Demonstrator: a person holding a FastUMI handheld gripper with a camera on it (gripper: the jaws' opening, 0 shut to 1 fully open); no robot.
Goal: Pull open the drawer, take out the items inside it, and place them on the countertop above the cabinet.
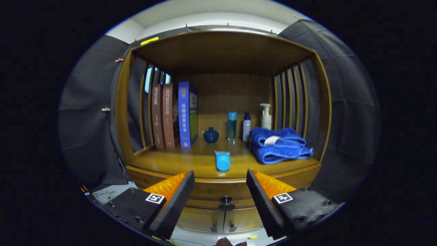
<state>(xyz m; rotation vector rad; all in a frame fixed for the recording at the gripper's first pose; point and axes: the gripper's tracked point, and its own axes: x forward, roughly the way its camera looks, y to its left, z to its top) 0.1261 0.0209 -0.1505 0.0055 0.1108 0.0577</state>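
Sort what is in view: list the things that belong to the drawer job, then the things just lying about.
For the job:
wooden drawer with a dark round knob, shut
wooden countertop
gripper, jaws open, the knob between them

Just there:
three upright books
small dark blue lidded pot
three bottles
folded blue towel
light blue tube

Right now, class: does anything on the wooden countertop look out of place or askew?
The light blue tube lies flat near the countertop's front edge, while the bottles behind stand upright. The open gripper holds nothing.
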